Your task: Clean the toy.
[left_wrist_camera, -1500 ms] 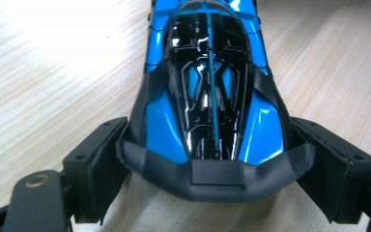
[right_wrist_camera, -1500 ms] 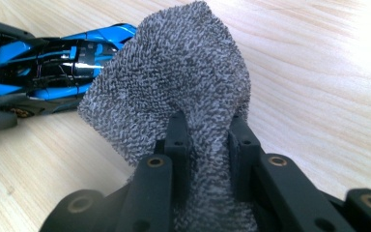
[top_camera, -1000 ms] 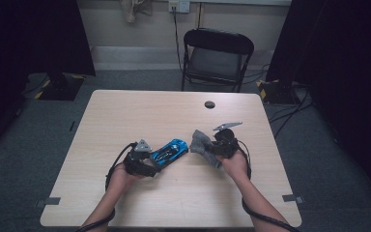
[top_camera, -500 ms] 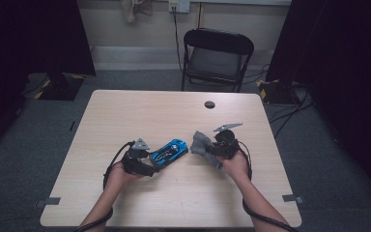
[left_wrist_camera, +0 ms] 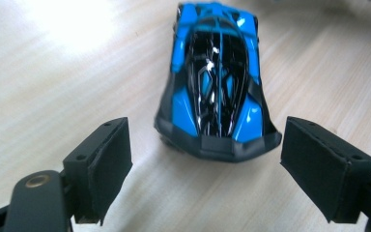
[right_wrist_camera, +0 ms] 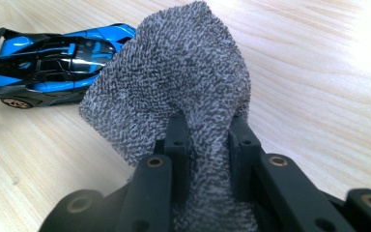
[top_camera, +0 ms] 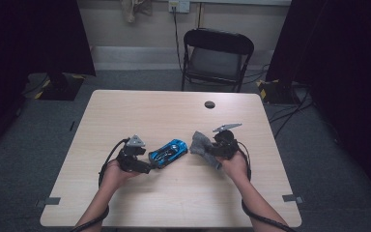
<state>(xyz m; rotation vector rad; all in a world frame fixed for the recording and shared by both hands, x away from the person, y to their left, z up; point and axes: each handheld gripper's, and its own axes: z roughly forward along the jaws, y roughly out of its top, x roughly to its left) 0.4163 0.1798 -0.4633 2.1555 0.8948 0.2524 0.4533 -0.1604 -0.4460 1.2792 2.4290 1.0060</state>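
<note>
At the near middle of the counter (top_camera: 125, 106), the left gripper (left_wrist_camera: 200, 159) has edged closer to the blue toy car (top_camera: 168, 152), jaws wide at its end; the right gripper (right_wrist_camera: 205, 145) stays clamped on a grey cloth (right_wrist_camera: 174, 82) beside it, seemingly ready for wiping.

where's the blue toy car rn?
The blue and black toy car sits on the light wooden table near its middle in the high view, between the open left tongs and the right tongs' grey cloth.
</note>
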